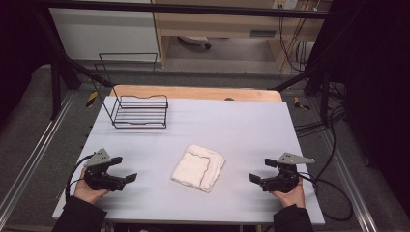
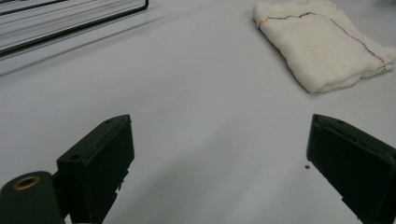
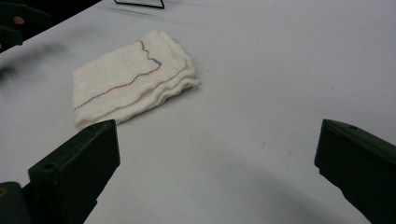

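Note:
A folded white cloth with a coloured stitched edge lies near the middle of the grey table top. My left gripper rests low at the table's left front, held by a hand, jaws wide open with nothing between them. In the left gripper view the cloth lies ahead to the upper right, well beyond the left gripper. My right gripper sits at the right front, also open and empty, pointing toward the cloth. In the right gripper view the cloth lies ahead to the left of the right gripper.
A black wire rack stands at the table's back left; its edge shows at the top left of the left gripper view. Cables trail off the right side. Metal frame bars and rails flank the table.

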`<action>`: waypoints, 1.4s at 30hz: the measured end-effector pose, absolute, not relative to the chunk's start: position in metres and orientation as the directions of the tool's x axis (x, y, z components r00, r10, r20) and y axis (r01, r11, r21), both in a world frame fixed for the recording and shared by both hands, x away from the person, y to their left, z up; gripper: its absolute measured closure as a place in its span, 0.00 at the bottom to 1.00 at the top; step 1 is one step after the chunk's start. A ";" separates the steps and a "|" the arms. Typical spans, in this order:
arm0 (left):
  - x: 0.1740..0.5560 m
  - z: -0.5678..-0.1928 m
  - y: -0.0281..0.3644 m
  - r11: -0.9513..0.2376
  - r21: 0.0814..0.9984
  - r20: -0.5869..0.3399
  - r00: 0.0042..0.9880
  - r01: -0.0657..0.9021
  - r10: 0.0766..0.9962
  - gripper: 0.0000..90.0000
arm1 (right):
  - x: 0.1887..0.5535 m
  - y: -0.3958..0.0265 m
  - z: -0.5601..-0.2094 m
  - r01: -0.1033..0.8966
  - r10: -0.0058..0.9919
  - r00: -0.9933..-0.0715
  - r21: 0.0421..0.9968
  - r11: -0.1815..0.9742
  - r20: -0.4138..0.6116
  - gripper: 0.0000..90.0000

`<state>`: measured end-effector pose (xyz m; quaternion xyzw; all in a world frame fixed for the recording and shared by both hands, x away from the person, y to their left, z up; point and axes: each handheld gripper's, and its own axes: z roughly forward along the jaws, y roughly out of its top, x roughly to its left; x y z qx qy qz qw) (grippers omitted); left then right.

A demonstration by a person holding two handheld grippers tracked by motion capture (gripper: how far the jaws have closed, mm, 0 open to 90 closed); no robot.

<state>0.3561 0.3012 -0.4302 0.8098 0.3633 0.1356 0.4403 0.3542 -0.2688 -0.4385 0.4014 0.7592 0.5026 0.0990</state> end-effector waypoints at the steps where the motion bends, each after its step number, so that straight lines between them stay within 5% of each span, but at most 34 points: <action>1: 0.356 -0.430 0.301 -0.348 0.812 -0.100 0.699 0.469 0.708 0.08 | 0.354 -0.269 -0.439 0.509 0.708 -0.659 0.844 0.171 0.254 0.01; 42: 0.362 -0.420 0.254 -0.358 0.778 -0.125 0.686 0.516 0.717 0.12 | 0.353 -0.263 -0.437 0.505 0.714 -0.662 0.840 0.198 0.230 0.01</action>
